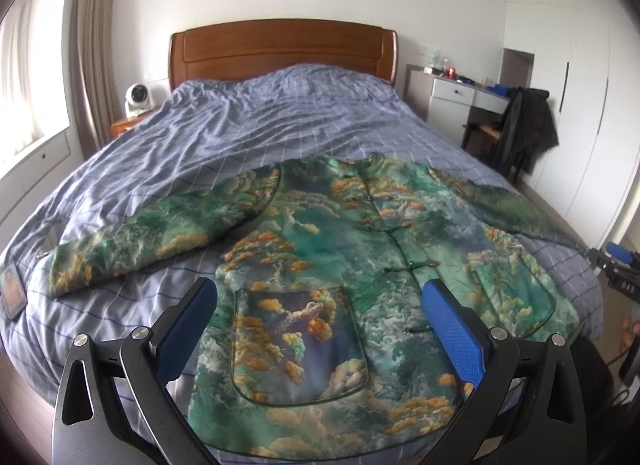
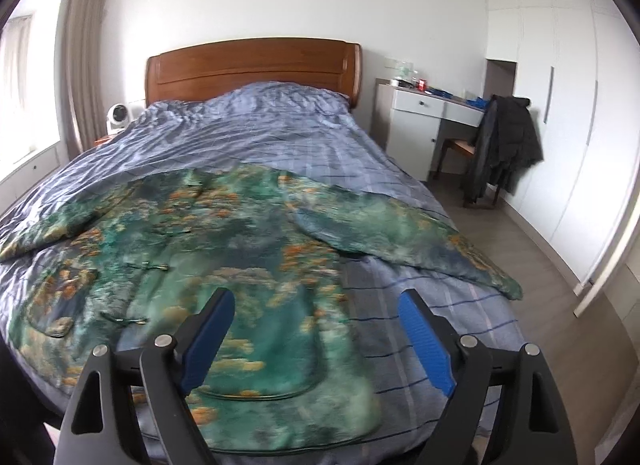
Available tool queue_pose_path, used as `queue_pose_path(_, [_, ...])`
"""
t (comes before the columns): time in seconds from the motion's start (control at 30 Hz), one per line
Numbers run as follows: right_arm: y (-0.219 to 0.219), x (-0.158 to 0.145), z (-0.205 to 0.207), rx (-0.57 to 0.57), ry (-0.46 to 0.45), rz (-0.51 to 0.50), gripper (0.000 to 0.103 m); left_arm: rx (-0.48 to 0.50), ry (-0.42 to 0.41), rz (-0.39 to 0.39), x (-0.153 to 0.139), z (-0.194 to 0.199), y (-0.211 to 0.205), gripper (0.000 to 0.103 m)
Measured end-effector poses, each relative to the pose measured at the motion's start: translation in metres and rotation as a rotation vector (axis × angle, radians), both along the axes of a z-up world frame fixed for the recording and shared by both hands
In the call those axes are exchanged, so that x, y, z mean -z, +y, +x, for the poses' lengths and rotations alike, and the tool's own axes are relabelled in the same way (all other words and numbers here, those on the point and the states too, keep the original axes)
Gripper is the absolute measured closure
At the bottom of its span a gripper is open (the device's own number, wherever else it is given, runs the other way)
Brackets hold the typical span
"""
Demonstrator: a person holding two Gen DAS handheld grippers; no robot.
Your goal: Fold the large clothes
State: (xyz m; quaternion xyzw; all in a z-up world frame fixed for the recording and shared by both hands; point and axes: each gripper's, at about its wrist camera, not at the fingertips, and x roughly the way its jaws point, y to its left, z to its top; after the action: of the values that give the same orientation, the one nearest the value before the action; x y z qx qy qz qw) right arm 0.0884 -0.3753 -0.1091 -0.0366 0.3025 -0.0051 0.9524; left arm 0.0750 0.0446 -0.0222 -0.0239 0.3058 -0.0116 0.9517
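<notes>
- The jacket [image 1: 320, 249], printed in green with orange clouds, lies front-up and spread flat on the bed [image 1: 248, 125], collar toward the headboard at 12 o'clock, hem at the near edge at 6 o'clock.
- One sleeve [image 1: 132, 249] reaches out toward 9 o'clock in the left view; the other sleeve [image 2: 404, 233] runs toward 3 o'clock in the right view.
- The left hand-held gripper [image 1: 320, 325] hovers released above the lower front, jaws wide apart either side of a patch pocket [image 1: 300, 345], touching nothing.
- The right hand-held gripper [image 2: 316, 341] is likewise spread and empty, over the hem corner on that side.
- Handling, as I judge it: the cloth looks padded and fairly thick (so soft but bulky), likely to fold in rounded creases and slide on the quilt cover rather than hold a sharp line.
- Good holds would be each sleeve's cuff end or the shoulder seam, pinching both layers; the knot buttons [image 1: 394, 231] down the front are best avoided.
</notes>
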Motion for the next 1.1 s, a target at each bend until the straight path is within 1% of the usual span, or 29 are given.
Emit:
queue_pose_path(0.07, [-0.023,0.003,0.005,0.033,0.009,0.030,0.017,0.002,0.015,0.003,0.001,0.004,-0.003,0.001])
queue_pose_path(0.17, [-0.070,0.008,0.014,0.099,0.014,0.088,0.017,0.012,0.037,0.011,0.002,0.011,-0.010,0.001])
queue_pose_path(0.2, [-0.091,0.009,0.020,0.133,0.016,0.114,0.017,0.014,0.038,0.016,0.001,0.012,-0.013,0.001])
queue_pose_path(0.27, [-0.136,0.013,0.032,0.202,0.028,0.207,0.017,0.017,0.037,0.024,0.000,0.013,-0.017,0.001])
queue_pose_path(0.33, [-0.189,0.021,0.045,0.299,0.037,0.355,0.017,0.017,0.037,0.027,0.000,0.015,-0.023,0.001])
queue_pose_path(0.4, [-0.230,0.033,0.054,0.377,0.052,0.501,0.017,0.016,0.045,0.020,0.001,0.016,-0.026,0.001])
queue_pose_path(0.47, [-0.270,0.054,0.062,0.455,0.069,0.699,0.017,0.016,0.055,0.012,0.002,0.019,-0.028,0.001])
queue_pose_path(0.53, [-0.295,0.080,0.073,0.505,0.097,0.870,0.017,0.014,0.064,0.014,0.004,0.021,-0.030,0.001])
queue_pose_path(0.6, [-0.302,0.096,0.083,0.515,0.100,0.954,0.018,0.011,0.069,0.021,0.004,0.022,-0.031,0.001])
queue_pose_path(0.67, [-0.305,0.109,0.098,0.535,0.101,1.002,0.023,0.007,0.071,0.026,0.004,0.023,-0.031,0.001])
queue_pose_path(0.7, [-0.306,0.114,0.106,0.539,0.101,1.018,0.024,0.004,0.072,0.028,0.004,0.023,-0.031,0.001])
queue_pose_path(0.73, [-0.308,0.119,0.113,0.544,0.104,1.030,0.028,-0.001,0.073,0.029,0.004,0.022,-0.030,0.001])
queue_pose_path(0.83, [-0.312,0.142,0.136,0.626,0.119,1.081,0.037,-0.016,0.077,0.024,0.004,0.022,-0.028,0.001])
queue_pose_path(0.9, [-0.316,0.153,0.145,0.687,0.117,1.086,0.041,-0.028,0.079,0.022,0.005,0.020,-0.025,0.001])
queue_pose_path(0.93, [-0.318,0.156,0.148,0.720,0.100,1.081,0.049,-0.032,0.079,0.021,0.005,0.019,-0.024,0.001])
queue_pose_path(0.97, [-0.321,0.156,0.150,0.738,0.091,1.064,0.066,-0.040,0.083,0.020,0.007,0.017,-0.022,0.001])
queue_pose_path(1.03, [-0.324,0.156,0.154,0.757,0.091,1.025,0.085,-0.051,0.091,0.018,0.010,0.014,-0.019,0.001])
queue_pose_path(1.07, [-0.323,0.154,0.156,0.758,0.086,1.003,0.087,-0.058,0.095,0.018,0.012,0.012,-0.017,0.001])
queue_pose_path(1.1, [-0.318,0.146,0.156,0.749,0.074,0.948,0.089,-0.067,0.100,0.018,0.014,0.011,-0.014,0.001])
